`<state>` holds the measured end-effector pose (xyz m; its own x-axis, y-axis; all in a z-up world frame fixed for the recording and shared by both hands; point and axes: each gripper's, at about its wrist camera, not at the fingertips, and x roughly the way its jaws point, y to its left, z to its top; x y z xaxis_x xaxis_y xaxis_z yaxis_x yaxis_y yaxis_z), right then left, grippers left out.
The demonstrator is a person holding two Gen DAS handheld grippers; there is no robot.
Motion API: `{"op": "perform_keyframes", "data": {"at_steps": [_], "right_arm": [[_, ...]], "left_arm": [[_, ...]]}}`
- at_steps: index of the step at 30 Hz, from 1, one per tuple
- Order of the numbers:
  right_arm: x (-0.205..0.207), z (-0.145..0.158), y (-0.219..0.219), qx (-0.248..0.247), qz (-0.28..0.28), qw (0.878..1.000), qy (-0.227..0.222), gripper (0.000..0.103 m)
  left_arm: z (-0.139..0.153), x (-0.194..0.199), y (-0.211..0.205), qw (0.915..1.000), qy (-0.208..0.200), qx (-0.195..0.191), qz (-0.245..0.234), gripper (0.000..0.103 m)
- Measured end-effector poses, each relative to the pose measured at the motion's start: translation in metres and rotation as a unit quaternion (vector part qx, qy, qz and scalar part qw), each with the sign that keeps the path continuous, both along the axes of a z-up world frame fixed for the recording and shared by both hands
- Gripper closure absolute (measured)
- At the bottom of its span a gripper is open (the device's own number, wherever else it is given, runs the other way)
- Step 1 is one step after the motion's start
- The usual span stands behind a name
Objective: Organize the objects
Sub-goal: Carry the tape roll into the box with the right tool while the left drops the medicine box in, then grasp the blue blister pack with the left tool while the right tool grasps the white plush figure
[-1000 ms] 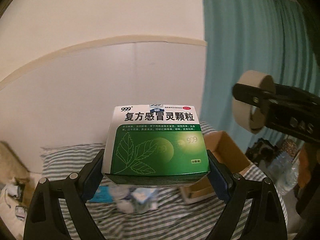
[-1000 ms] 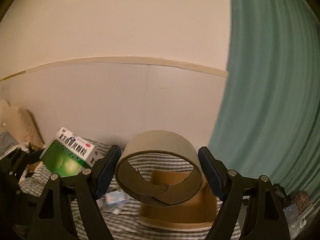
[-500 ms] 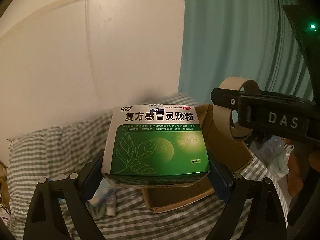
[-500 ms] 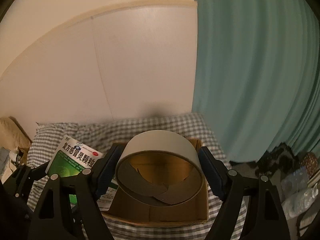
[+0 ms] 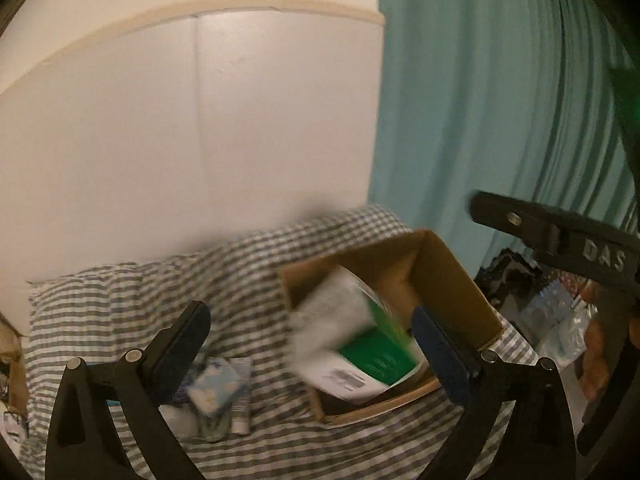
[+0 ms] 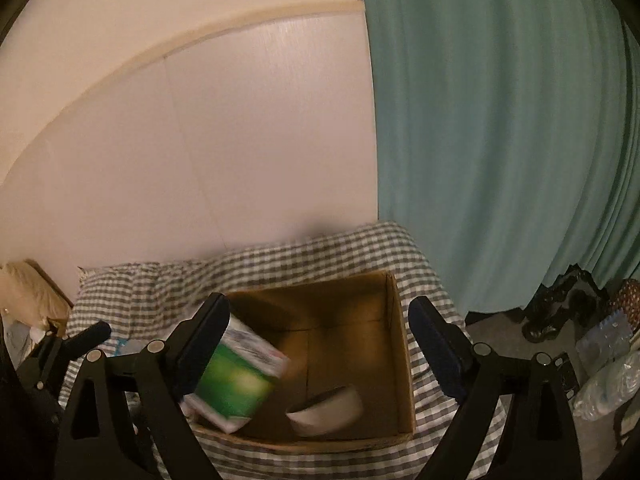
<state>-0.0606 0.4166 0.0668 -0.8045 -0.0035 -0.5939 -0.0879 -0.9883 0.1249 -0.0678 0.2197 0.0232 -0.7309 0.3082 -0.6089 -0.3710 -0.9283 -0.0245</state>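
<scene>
A green and white medicine box is blurred and tilted inside the open cardboard box on the checked bedspread; it also shows in the right wrist view. A tape roll lies blurred in the cardboard box, right of the medicine box. My left gripper is open and empty above the box's left edge. My right gripper is open and empty above the box, and its finger shows in the left wrist view.
Small packets and a tube lie on the bedspread left of the box. A white wall stands behind and a teal curtain to the right. Bags and clutter sit on the floor at right.
Both grippers opened. The medicine box left my left gripper and the tape roll left my right gripper; both dropped into the cardboard box.
</scene>
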Motion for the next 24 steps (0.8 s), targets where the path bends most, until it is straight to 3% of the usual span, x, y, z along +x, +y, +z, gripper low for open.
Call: {"op": "perform_keyframes", "data": {"at_steps": [8,13,19,24], "right_arm": [[0.065,0.026,-0.04,-0.019,0.005,0.999,0.044,0.01],[0.085,0.031,-0.095,0.029,0.035,0.997,0.056,0.01],[0.08,-0.011,-0.178,0.047,0.099,0.994,0.029,0.01],[0.056,-0.073,-0.254,0.086,0.16,0.983,-0.036,0.01]], "left_arm": [[0.034,0.034,-0.084,0.9975,0.039,-0.016,0.058,0.0],[0.025,0.044,-0.158,0.9935,0.038,-0.028,0.104,0.0],[-0.015,0.044,-0.233,0.9883,-0.001,-0.003,0.153,0.0],[-0.064,0.037,-0.263,0.9831,-0.027,-0.024,0.18,0.0]]}}
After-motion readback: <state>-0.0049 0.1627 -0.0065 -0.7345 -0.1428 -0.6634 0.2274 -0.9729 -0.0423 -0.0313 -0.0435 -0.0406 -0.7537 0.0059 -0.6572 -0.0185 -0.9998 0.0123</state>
